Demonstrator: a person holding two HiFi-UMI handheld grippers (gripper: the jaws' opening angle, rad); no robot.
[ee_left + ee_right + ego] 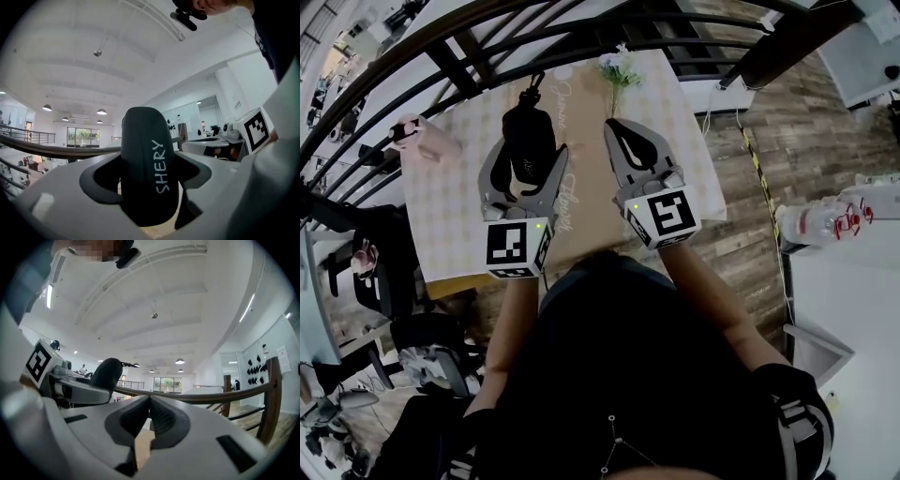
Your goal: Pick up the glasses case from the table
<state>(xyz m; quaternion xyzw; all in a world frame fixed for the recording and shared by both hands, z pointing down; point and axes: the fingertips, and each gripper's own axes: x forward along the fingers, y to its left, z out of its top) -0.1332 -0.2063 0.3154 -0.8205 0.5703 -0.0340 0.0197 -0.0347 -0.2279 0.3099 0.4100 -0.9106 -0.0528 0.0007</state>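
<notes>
my left claw clamped the glasses case above the bench; right claw closed, empty. i judged its smooth shell could slip free.

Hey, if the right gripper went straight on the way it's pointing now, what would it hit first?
Probably the dark handrail, which crosses just beyond the shut tips of the right gripper. How far off it is, I cannot tell.

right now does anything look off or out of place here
Nothing stands out. The glasses case is held cleanly in the left gripper jaws, lifted off the table; the right gripper is shut and empty.
</notes>
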